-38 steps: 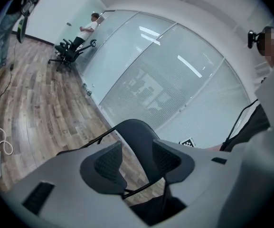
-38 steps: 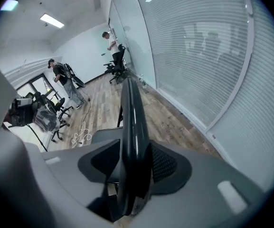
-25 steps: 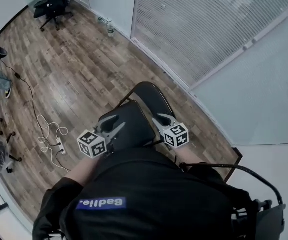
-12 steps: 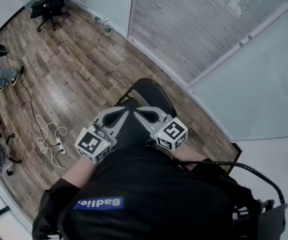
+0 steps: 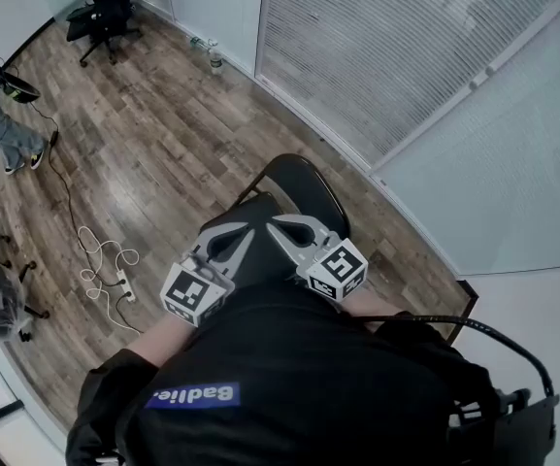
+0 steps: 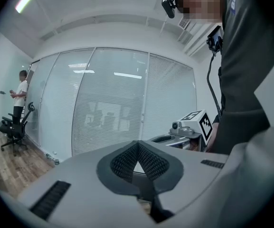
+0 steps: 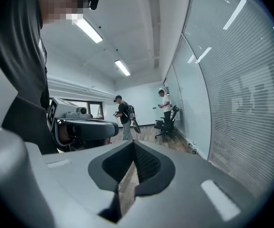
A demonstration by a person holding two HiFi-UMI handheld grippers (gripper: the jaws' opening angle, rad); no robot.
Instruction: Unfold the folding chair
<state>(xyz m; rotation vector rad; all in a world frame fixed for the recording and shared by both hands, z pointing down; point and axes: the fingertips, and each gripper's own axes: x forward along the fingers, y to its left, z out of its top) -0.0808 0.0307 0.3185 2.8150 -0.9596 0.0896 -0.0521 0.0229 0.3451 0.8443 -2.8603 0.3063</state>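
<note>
Now drawn together above the folding chair point(image 5: 309, 187) — left gripper point(image 5: 250, 229) and right gripper point(image 5: 276, 225), open earlier, both closed, empty.

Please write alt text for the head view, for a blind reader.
A person in a black top holds the left tool and right tool, both shut and empty, tips close together, over a black folding chair on a wooden floor.
</note>
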